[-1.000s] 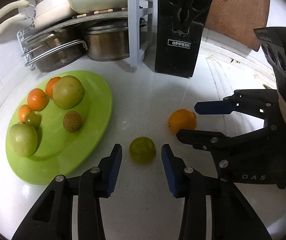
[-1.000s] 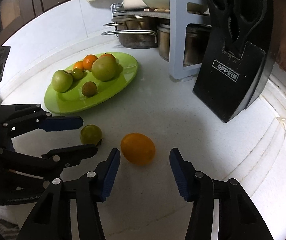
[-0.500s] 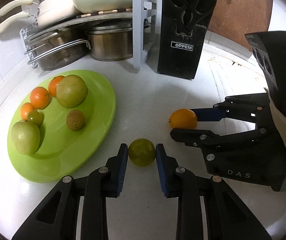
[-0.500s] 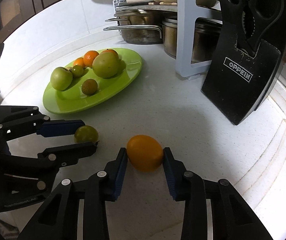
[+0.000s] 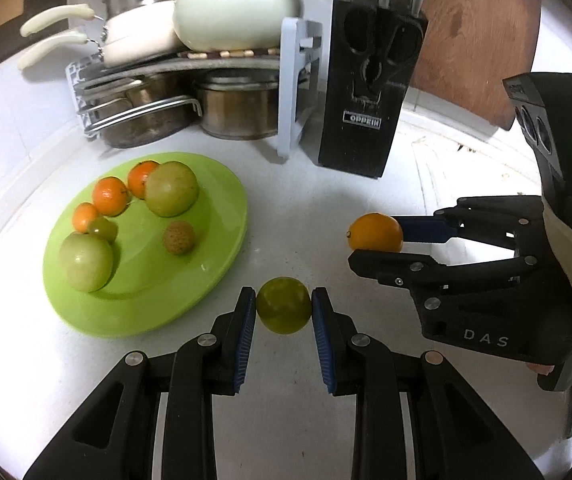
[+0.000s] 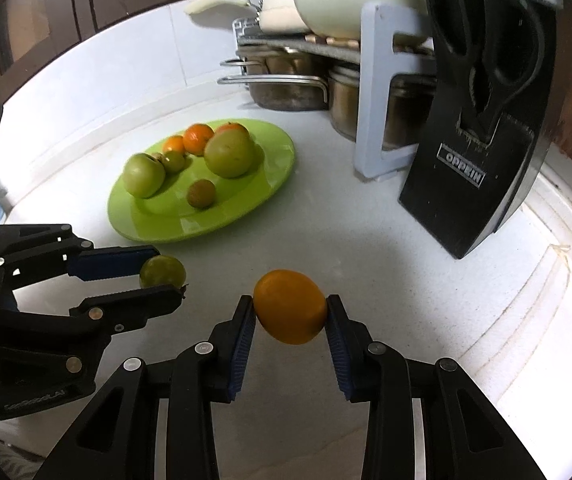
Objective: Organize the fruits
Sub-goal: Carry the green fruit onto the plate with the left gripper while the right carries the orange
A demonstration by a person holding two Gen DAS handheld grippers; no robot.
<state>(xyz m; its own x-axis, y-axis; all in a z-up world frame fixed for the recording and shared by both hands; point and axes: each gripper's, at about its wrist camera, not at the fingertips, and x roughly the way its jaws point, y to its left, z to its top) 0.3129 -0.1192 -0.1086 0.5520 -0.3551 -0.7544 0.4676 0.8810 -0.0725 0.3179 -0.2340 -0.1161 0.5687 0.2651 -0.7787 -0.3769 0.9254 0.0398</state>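
My left gripper [image 5: 283, 312] is shut on a small green fruit [image 5: 283, 311], held just above the white counter near the plate's right edge. In the right wrist view the same gripper [image 6: 164, 276] and green fruit [image 6: 163, 271] show at the left. My right gripper [image 6: 291, 314] is shut on an orange [image 6: 290, 306], lifted a little off the counter; from the left wrist it appears at the right, gripper [image 5: 376, 240] and orange [image 5: 375, 232]. A lime-green plate [image 5: 222, 208] [image 6: 274, 168] holds several fruits: green apples, small oranges and a brownish one.
A black knife block [image 5: 366, 100] [image 6: 482, 152] stands behind, beside a grey rack [image 5: 290, 92] [image 6: 378, 92] with steel pots and a white kettle. A wooden board [image 5: 478, 40] leans at the back right. The counter's raised edge [image 6: 558, 264] runs on the right.
Both grippers closed from open onto their fruits, left on the green one and right on the orange. Both fruits have since come up slightly off the counter.
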